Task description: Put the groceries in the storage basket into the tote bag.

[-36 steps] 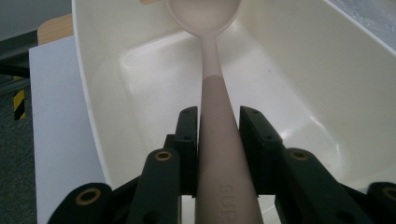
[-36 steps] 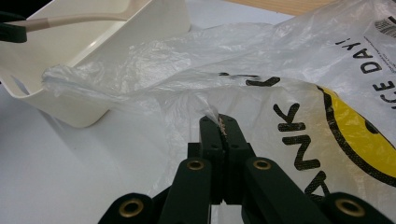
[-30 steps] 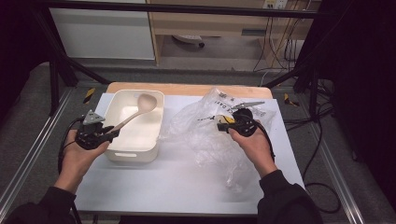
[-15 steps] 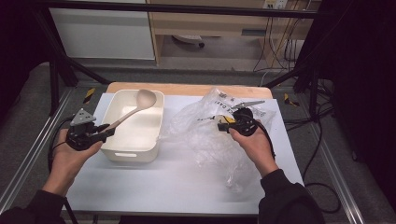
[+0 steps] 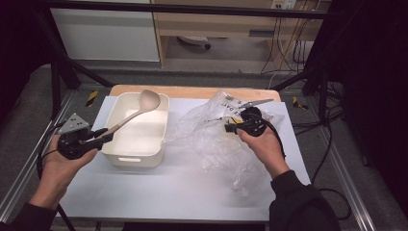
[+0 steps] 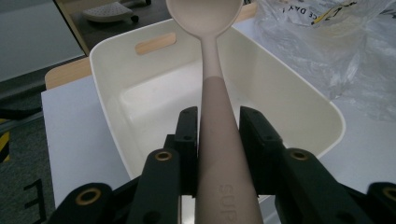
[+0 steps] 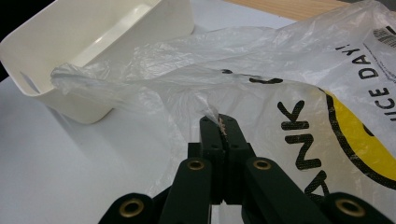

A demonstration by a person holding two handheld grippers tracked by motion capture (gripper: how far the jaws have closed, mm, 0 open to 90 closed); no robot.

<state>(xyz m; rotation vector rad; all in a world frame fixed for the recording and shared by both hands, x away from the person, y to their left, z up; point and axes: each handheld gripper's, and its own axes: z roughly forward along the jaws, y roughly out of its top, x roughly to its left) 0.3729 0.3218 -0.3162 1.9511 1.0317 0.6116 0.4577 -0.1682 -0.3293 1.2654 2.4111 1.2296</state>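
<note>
My left claw (image 5: 103,138) is clamped on the handle of the beige ladle (image 5: 137,111), jaws pressed against both sides of it, and the ladle angles up and away so its bowl hangs over the far end of the white tub (image 5: 139,159). The tub sits on the counter (image 5: 183,192), left of centre. Over on the right, my right claw (image 5: 230,128) is pinched fully together on a fold of the clear plastic bag (image 5: 211,144), a wisp of film caught right at the tips. The bag lies crumpled on the counter just beside the tub, its printed side facing up.
</note>
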